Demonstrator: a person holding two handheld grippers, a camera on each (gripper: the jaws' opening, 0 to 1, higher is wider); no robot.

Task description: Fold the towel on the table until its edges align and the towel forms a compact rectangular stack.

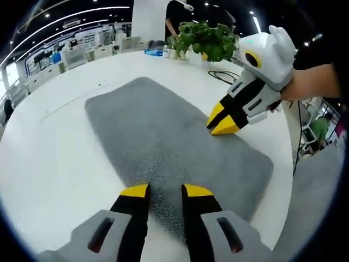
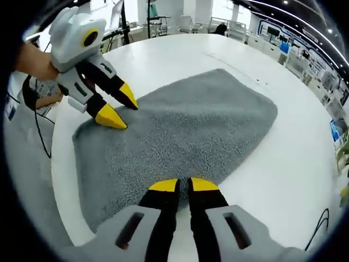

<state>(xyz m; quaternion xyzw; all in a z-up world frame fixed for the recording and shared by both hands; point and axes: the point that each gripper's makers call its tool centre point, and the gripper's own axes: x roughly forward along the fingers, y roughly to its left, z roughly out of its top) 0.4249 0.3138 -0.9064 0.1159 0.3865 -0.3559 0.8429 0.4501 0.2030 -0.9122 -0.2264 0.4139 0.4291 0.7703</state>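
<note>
- Left gripper (image 1: 166, 190), black with yellow tips, stands with its jaws parted by a moderate gap, both tips low over one short edge of the grey terry towel (image 1: 174, 147); whether the tips touch the pile cannot be told, and nothing sits between them.
- Seen from the right gripper view, that left gripper (image 2: 121, 109) has its yellow tips spread, one resting on or just above the towel (image 2: 180, 131) near a long edge.
- Right gripper (image 2: 184, 185) has its jaws nearly together, only a thin slit between the yellow tips, which lie at the towel's near edge; whether any cloth is pinched there cannot be told.
- From the left gripper view, the right gripper (image 1: 222, 121) comes in held by a hand (image 1: 313, 82), its tips close together at the towel's long edge.
- Towel lies spread flat and unfolded as one rounded rectangle on the round white table (image 1: 49, 158), the two grippers at adjoining edges.
- Potted green plant (image 1: 210, 39) stands at the table's far rim, well apart from the towel, with a black cable (image 1: 222, 75) beside it.
</note>
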